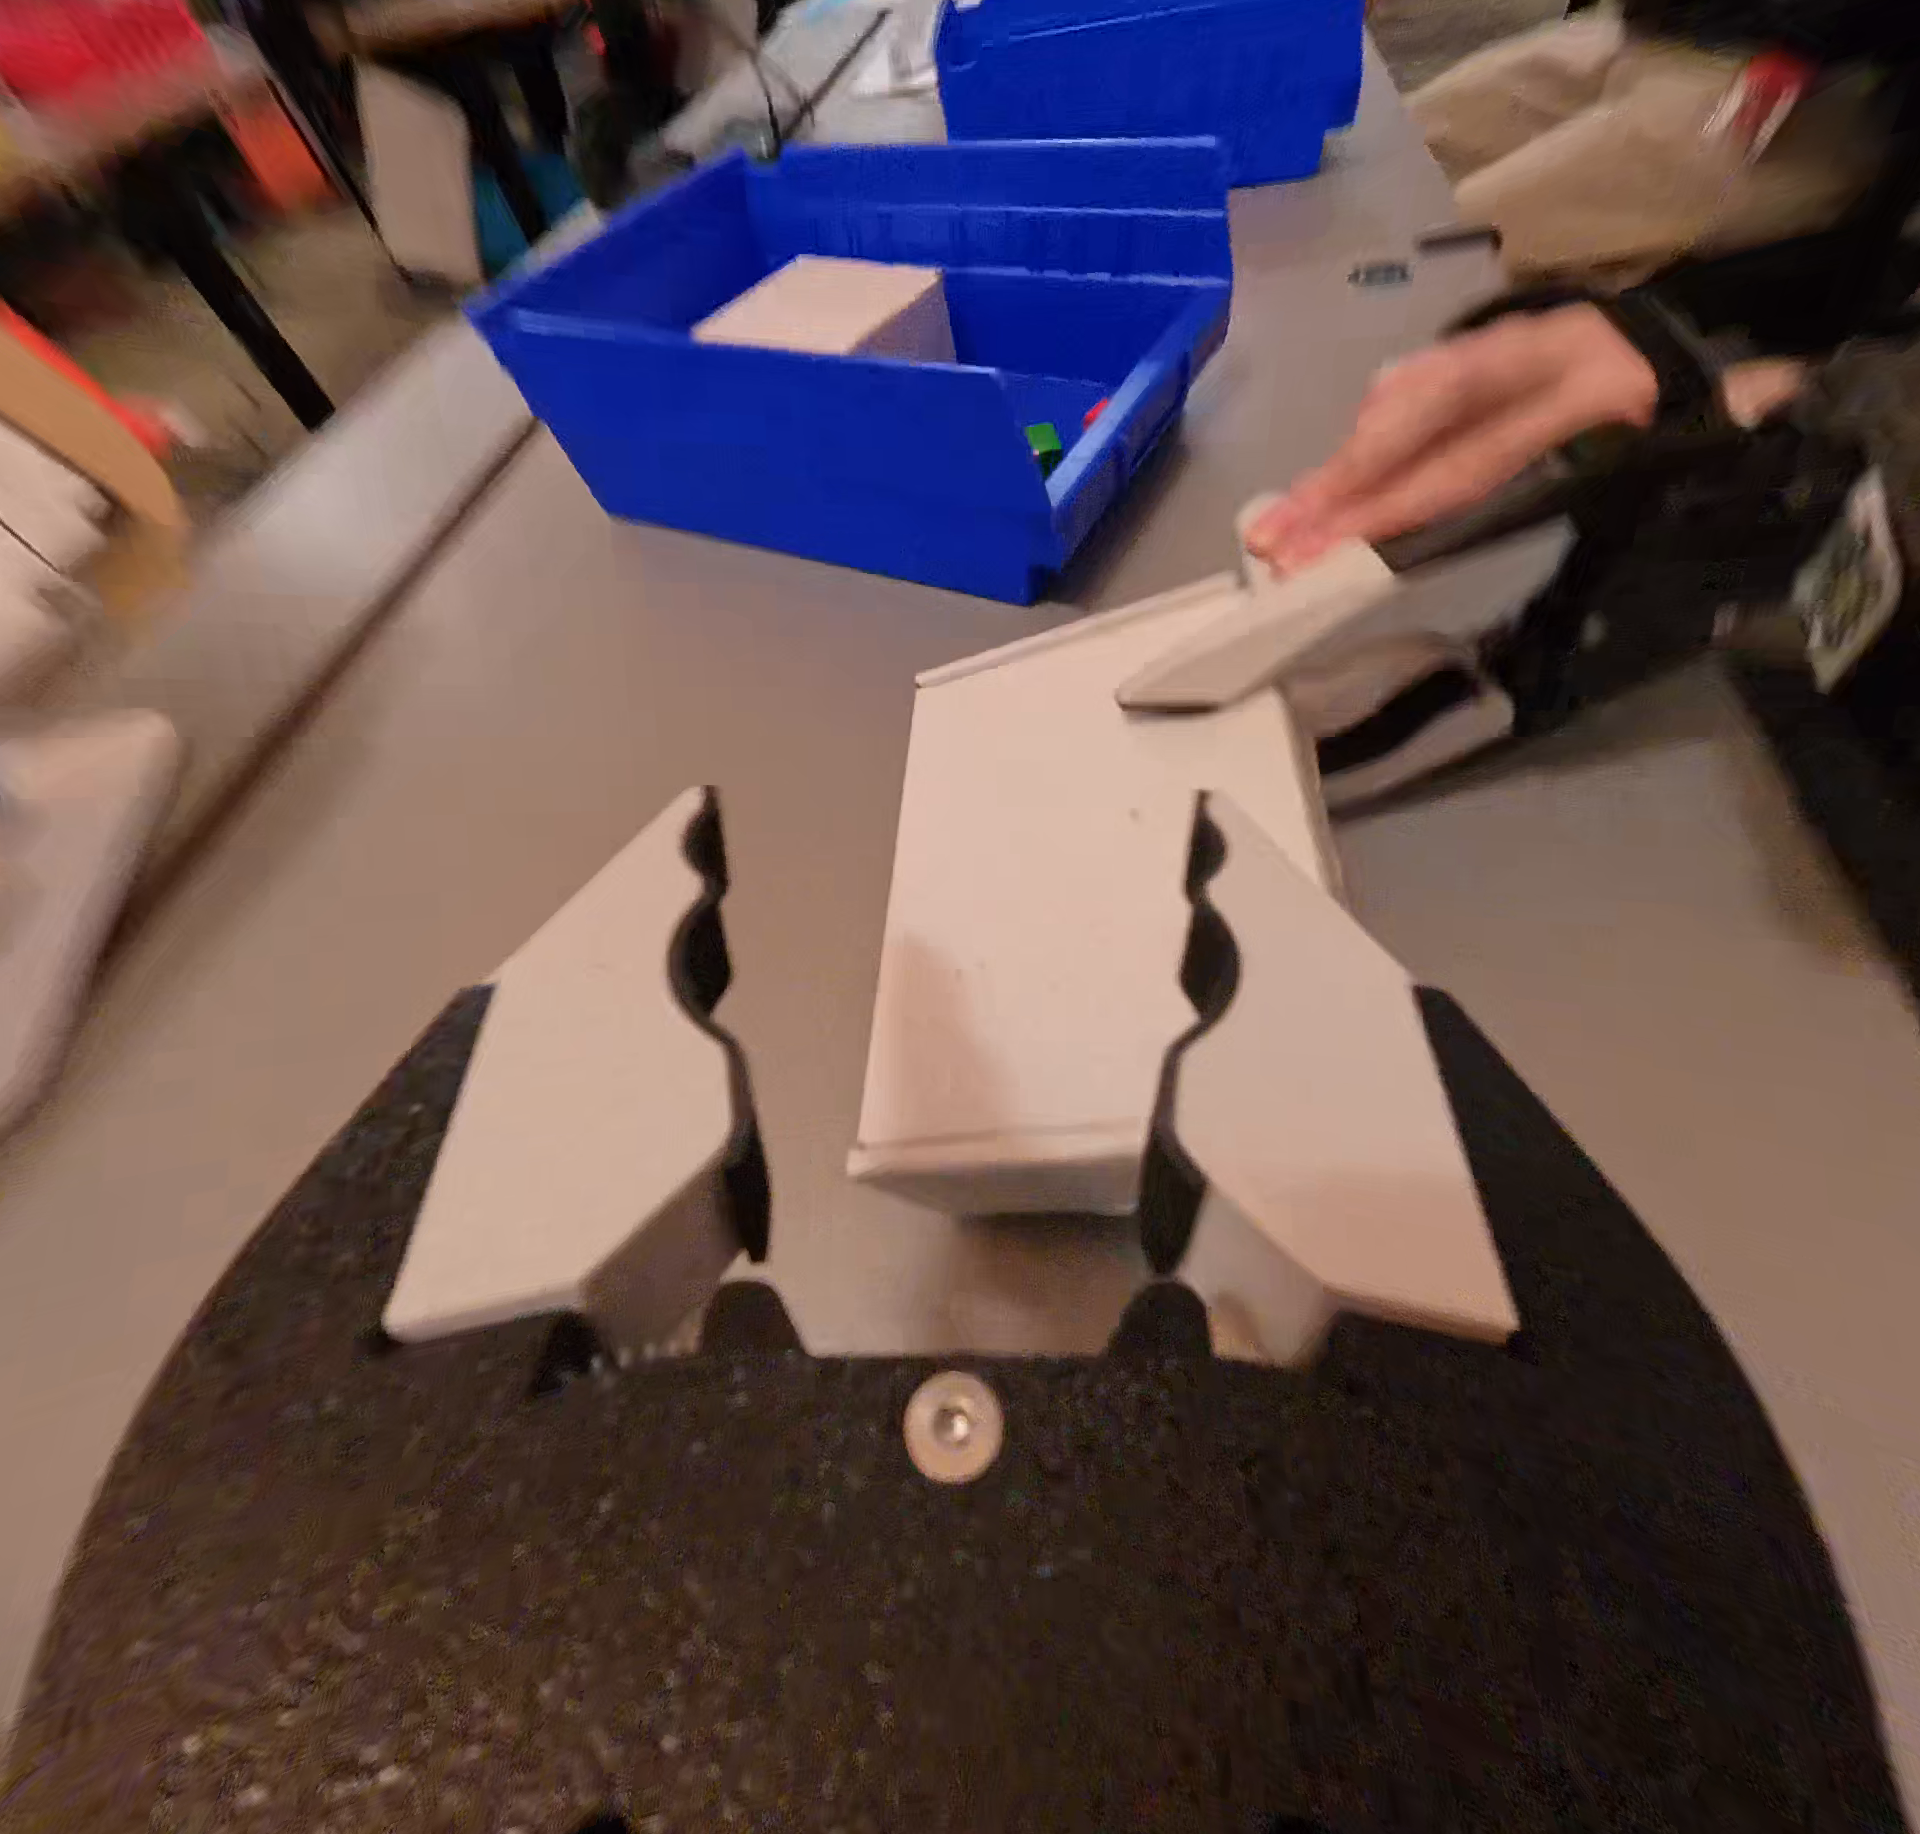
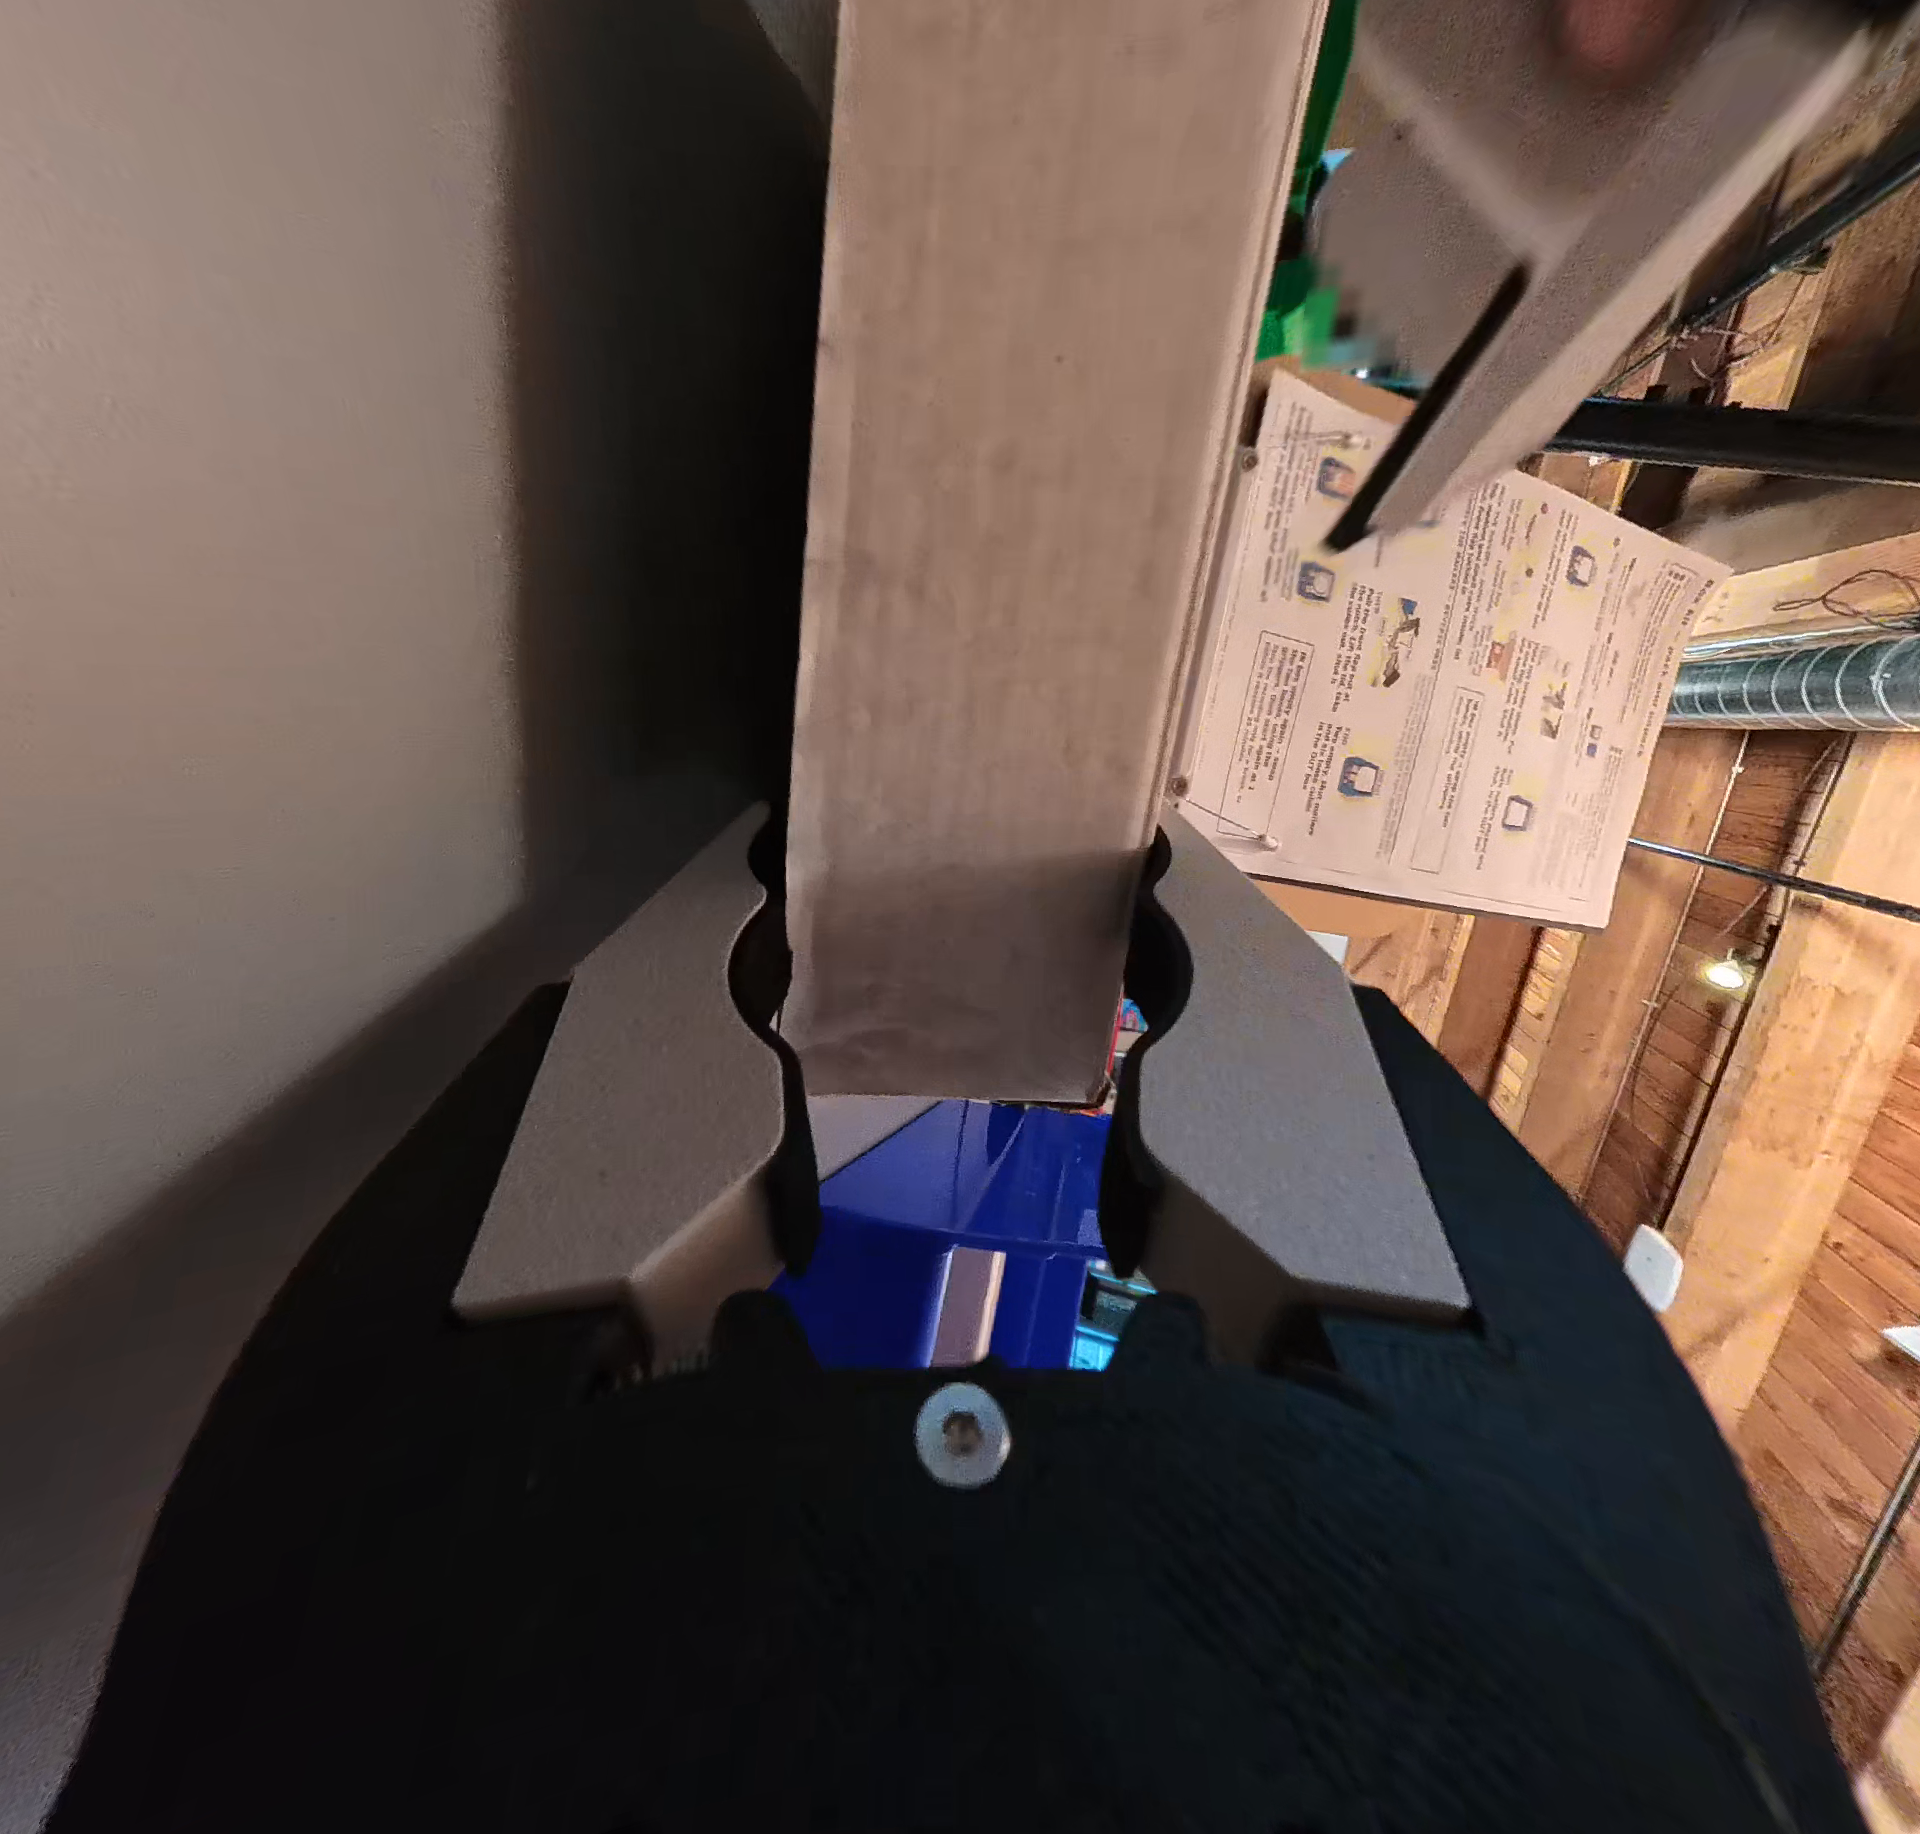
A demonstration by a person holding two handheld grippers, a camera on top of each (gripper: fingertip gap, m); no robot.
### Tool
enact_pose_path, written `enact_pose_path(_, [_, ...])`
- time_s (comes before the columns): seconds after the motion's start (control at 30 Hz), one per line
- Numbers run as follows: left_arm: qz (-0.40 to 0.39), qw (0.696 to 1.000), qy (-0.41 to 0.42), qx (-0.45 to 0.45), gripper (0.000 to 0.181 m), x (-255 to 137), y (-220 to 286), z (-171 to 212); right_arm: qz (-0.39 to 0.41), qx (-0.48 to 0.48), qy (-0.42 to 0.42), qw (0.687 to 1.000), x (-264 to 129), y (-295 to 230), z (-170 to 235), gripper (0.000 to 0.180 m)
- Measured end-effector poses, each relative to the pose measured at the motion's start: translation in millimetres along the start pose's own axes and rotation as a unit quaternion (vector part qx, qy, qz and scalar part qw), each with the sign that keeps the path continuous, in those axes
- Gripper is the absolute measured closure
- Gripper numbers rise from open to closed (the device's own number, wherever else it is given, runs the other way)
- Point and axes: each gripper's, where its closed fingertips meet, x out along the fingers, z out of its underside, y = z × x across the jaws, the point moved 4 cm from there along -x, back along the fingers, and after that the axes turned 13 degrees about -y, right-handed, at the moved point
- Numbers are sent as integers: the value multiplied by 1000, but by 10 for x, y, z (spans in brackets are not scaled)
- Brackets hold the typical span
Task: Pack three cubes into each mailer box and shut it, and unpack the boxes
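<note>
Clamping mailer box [image 2: 997, 558] end, right tool [image 2: 961, 943] rolled sideways.

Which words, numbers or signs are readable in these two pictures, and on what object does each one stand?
Paper sheet, seen beside the mailer box in the right wrist view: printed text with small pictures; I do not copy its wording.
Tag at the right edge of the left wrist view: too blurred to read.
Blue bins and mailer box: no writing visible.

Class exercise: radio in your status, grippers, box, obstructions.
Left gripper open, empty, over table. Right gripper clamped on white mailer box. Blue bin beyond, nothing blocking.
</note>
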Motion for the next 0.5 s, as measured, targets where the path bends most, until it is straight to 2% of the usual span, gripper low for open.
enact_pose_path(0.07, [-60,992,-11,112,85,-135,190,120,-6,3,3,1000,7,11,17,116])
enact_pose_path(0.17, [-169,967,-9,189,108,-334,353,233,-25,6,9,1000,18,40,53,116])
enact_pose_path(0.2, [-175,964,-6,200,116,-381,418,265,-29,7,12,999,21,47,67,116])
enact_pose_path(0.23, [-171,964,-6,205,114,-414,472,305,-33,9,16,999,25,52,77,116])
enact_pose_path(0.3, [-142,963,-48,224,66,-392,557,471,-42,13,20,999,36,66,106,116])
enact_pose_path(0.37, [-152,958,-84,226,63,-337,519,614,-51,14,19,998,50,79,147,116])
enact_pose_path(0.43, [-189,946,-74,252,61,-269,462,627,-56,13,19,998,56,85,174,116])
enact_pose_path(0.5, [-254,910,-49,325,62,-170,411,549,-59,16,25,998,55,86,174,116])
